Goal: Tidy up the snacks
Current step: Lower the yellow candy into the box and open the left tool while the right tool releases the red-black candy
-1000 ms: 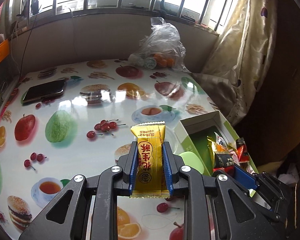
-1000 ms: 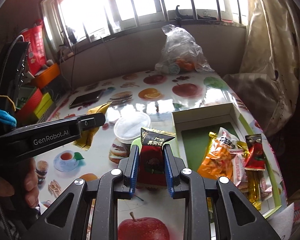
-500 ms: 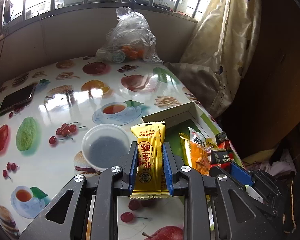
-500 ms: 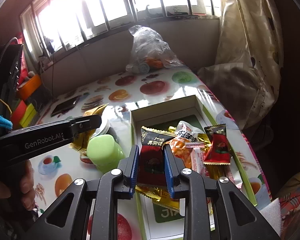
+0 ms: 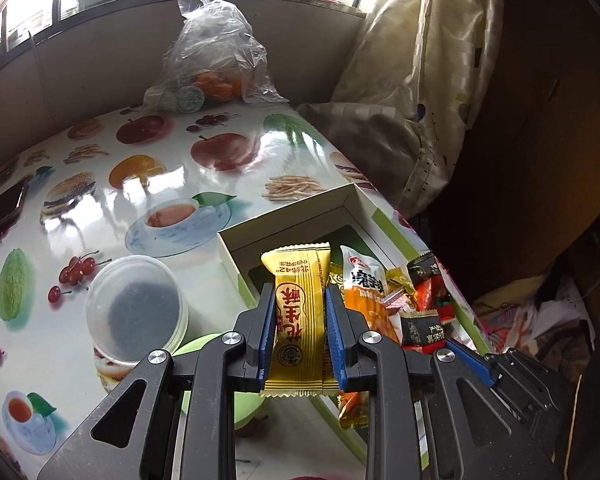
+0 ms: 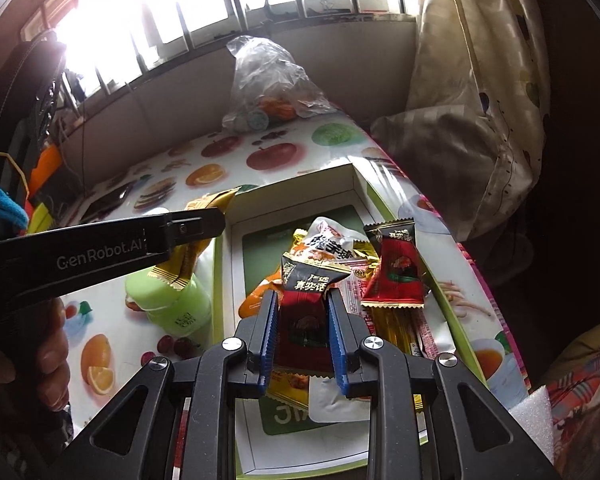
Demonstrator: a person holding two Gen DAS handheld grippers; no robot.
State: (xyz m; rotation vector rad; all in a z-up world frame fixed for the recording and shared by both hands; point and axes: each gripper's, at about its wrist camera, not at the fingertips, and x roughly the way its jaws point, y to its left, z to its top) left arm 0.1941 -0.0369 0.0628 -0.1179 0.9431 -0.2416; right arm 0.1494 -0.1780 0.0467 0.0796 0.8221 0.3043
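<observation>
My left gripper [image 5: 299, 308] is shut on a yellow snack packet [image 5: 299, 320] and holds it above the near left edge of the open box [image 5: 284, 220]. My right gripper [image 6: 302, 312] is shut on a dark red and black snack packet [image 6: 304, 312] over the middle of the box [image 6: 300, 188]. The box holds several snack packets, among them an orange and white one [image 5: 364, 284] and a red one [image 6: 396, 272]. In the right wrist view the left gripper [image 6: 204, 228] with its yellow packet [image 6: 192, 248] hangs over the box's left edge.
A green lidded jar [image 6: 172, 304] and a clear plastic tub [image 5: 136, 308] stand left of the box. A phone [image 5: 0, 208] lies at the far left. A plastic bag of fruit [image 5: 212, 56] sits by the wall. A curtain [image 5: 412, 80] hangs at the table's right edge.
Both grippers have moved right and forward towards the box, each still holding its packet. The right gripper went from left of the box to over its middle.
</observation>
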